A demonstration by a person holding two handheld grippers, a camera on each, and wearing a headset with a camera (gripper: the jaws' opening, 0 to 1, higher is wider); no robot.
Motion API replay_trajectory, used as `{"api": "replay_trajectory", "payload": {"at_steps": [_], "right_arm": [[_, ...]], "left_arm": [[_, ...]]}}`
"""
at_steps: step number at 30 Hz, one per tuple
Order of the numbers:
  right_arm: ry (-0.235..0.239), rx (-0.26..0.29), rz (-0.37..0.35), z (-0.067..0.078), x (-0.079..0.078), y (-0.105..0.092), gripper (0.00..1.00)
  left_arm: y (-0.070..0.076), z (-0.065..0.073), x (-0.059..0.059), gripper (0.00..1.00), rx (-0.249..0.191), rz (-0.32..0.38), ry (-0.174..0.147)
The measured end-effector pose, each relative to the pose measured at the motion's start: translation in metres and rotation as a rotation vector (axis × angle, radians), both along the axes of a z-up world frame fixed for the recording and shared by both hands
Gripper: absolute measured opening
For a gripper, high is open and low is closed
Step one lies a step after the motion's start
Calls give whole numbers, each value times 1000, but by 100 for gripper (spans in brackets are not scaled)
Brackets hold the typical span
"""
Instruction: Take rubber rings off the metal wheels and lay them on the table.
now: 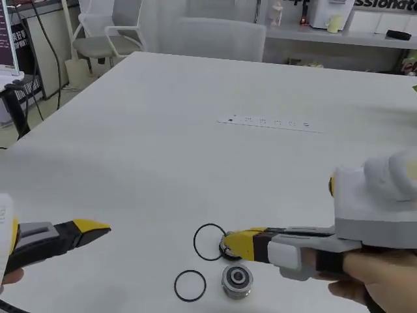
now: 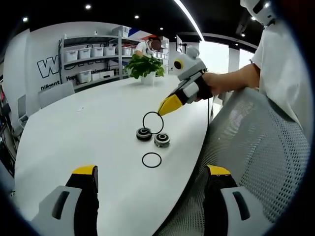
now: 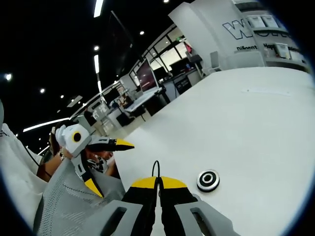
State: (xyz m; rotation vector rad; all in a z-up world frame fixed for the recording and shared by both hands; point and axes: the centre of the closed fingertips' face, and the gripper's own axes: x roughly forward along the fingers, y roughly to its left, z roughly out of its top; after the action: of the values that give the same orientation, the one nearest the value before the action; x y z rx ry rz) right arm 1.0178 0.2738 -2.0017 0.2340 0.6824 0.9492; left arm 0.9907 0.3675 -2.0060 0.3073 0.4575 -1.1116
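Right tongs (image 1: 233,244): my hand (image 1: 381,280) holds them low and nearly level over the table, tips pointing to my left. The jaws are pressed tight together and pinch the held ring (image 1: 210,242) by its edge.
Held ring: this thin black rubber loop sticks out just past the right tips. In the left gripper view it stands on edge, close above the two wheels.
Left tongs (image 1: 91,228): I hold them level on my left, tips aimed toward the right tongs and well apart from them. The jaws are spread wide with nothing between them.
Near wheel (image 1: 236,278): lies flat on the table just beside the right tips, on my side of them.
Second wheel (image 2: 144,133): sits right at the right tips, touching or nearly touching the near wheel.
Loose ring (image 1: 189,285): lies flat on the table between the two tongs, closer to the right tips, just beside the near wheel and apart from it.
Table (image 1: 195,130): white and smooth.
Room: white chairs (image 1: 104,32) stand at the table's far edge. The left gripper view shows shelves with bins (image 2: 88,54), a potted plant (image 2: 146,66), and a mesh chair back (image 2: 256,162) beside the left tongs.
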Motion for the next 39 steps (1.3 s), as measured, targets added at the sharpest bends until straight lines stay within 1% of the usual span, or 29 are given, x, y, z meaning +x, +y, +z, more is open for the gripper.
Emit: {"api": "replay_trajectory", "payload": {"at_steps": [2,6,7,8,11,14,16,18,26,28,34,35,37,39], "right_arm": [[-11,-18,7,-3,-1,1,0],[0,-27,17,-10,-4,4,0],[1,-35,30,-12,-6,6,0],[-1,-47,44,-14,-8,7,0],[-27,-102,71,-23,-11,10,0],[-19,-124,88,-30,-15,12,0],[-22,-158,85,-36,-15,11,0],[-26,-181,95,-41,-16,11,0],[-45,-237,127,-51,-20,13,0],[-61,-260,135,-53,-19,12,0],[-69,-267,132,-55,-16,15,0],[-77,-277,136,-56,-16,16,0],[-111,-312,150,-57,-13,15,0],[-131,-324,145,-58,-10,16,0]], "left_arm": [[0,0,0,88,-1,0,0],[0,1,0,87,-10,4,5],[-1,0,0,87,-9,3,6],[-1,0,0,87,-8,3,6],[0,0,0,87,-7,4,9],[0,0,0,86,-12,8,11],[0,0,1,86,-13,10,11],[0,0,0,86,-12,9,12],[0,-1,-1,84,-11,5,16],[0,-1,-1,84,-11,4,17],[-1,-1,-2,84,-13,-2,19],[-1,-1,-2,84,-13,-2,20],[-1,-1,-2,84,-16,-2,20],[-2,1,-1,84,-28,2,19]]}}
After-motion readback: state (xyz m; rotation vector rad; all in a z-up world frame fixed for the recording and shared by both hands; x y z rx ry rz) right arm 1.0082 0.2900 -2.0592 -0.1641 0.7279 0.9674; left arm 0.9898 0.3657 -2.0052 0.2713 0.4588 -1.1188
